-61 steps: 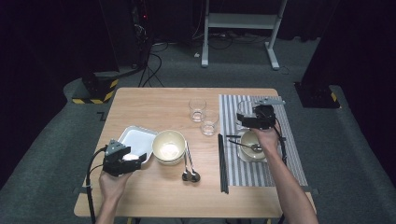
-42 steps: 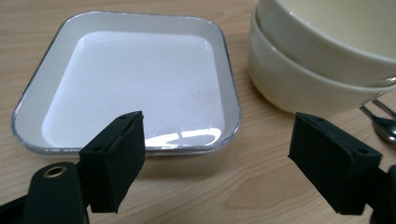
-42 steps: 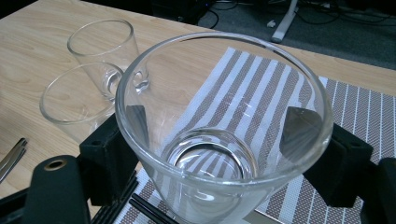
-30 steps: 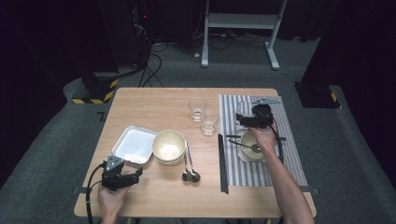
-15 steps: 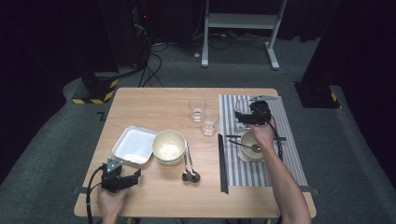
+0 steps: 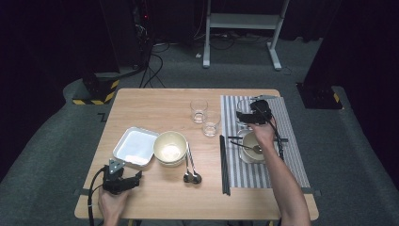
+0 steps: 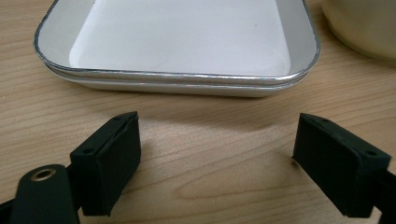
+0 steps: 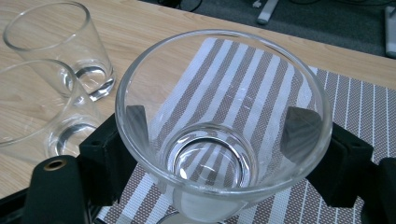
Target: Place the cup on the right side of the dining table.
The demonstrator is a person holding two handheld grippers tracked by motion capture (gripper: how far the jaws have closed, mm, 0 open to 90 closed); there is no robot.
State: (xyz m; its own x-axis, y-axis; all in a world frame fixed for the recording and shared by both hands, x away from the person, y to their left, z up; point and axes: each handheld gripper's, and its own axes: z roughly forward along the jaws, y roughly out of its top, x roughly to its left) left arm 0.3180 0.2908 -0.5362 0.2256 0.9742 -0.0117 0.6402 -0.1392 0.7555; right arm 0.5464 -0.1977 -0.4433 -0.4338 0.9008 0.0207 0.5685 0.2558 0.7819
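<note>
Our left gripper (image 6: 136, 178) has pulled back from the white tray (image 6: 123, 145) over the last two seconds and now rests near the front edge of the worktop (image 6: 155, 106), jaws wide and empty. Our right gripper (image 6: 245, 116) has crept forward along the striped mat (image 6: 287, 155) and now has its jaws around a clear glass (image 8: 219, 135), which stands on the far part of the mat. We judge that the tray is placed and the glass is the work in hand.

We count three glasses, two bowls, one tray, one mat, two spoons beside the cream bowl (image 6: 170, 147) and one in the bowl on the mat (image 6: 248, 149).
</note>
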